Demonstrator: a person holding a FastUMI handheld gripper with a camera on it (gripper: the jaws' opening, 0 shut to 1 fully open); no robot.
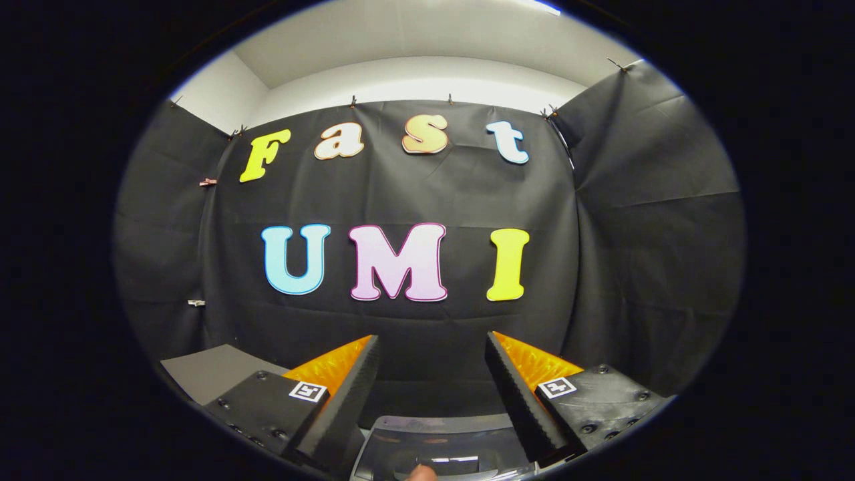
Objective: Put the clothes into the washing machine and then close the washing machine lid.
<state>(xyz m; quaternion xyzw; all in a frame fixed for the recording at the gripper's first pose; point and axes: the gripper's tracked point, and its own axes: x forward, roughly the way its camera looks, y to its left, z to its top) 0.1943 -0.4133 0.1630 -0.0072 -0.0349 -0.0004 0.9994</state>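
No readable text; square coded markers (308, 391) on hand-held gripper (432, 374).

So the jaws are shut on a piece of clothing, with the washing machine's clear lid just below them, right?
Not quite. The gripper view shows the gripper with its jaws open and nothing between them; the black booth wall shows through the gap. The washing machine's clear lid does sit just below them.

The washing machine lid (441, 444) looks like glossy, see-through plastic. Beyond it, the booth wall (414, 194) is matt, creased cloth. The spread gripper (431, 374) fingers are ribbed.
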